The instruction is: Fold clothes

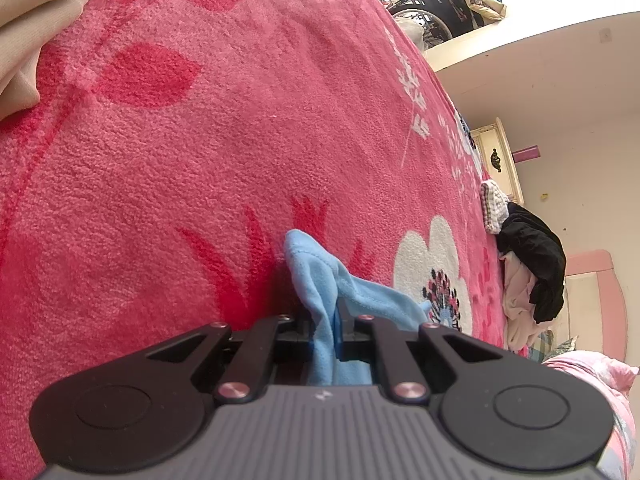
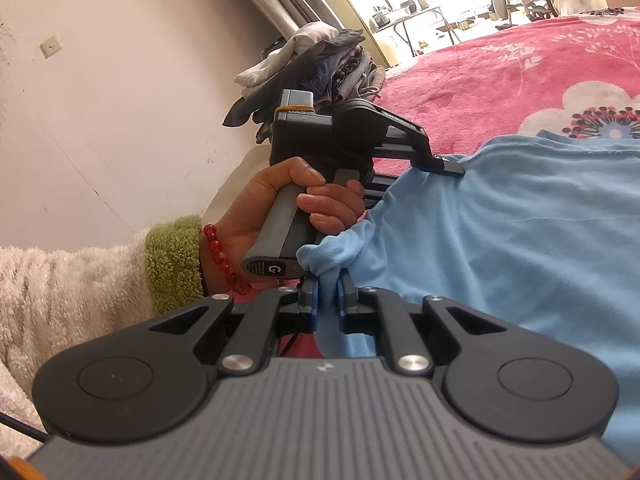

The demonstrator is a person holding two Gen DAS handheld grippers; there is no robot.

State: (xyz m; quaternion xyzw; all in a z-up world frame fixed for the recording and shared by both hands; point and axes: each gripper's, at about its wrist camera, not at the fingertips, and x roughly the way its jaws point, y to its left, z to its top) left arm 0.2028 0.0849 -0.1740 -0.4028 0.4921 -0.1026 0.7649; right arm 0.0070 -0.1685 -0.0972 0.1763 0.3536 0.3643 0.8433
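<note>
Gripping one blue garment (image 2: pixel 520 240) at two points, both grippers are clamped nearly shut on bunched folds of its edge, the right gripper (image 2: pixel 328 300) nearest and the left gripper (image 1: pixel 324 320) beside it in a person's hand (image 2: pixel 280 204). Spread loosely over a pink flowered blanket (image 1: pixel 200 140), the cloth shows no finished crease, so folding looks barely begun. Farther off, unfolded clothes (image 1: pixel 532 272) wait in a heap at the blanket's edge.
</note>
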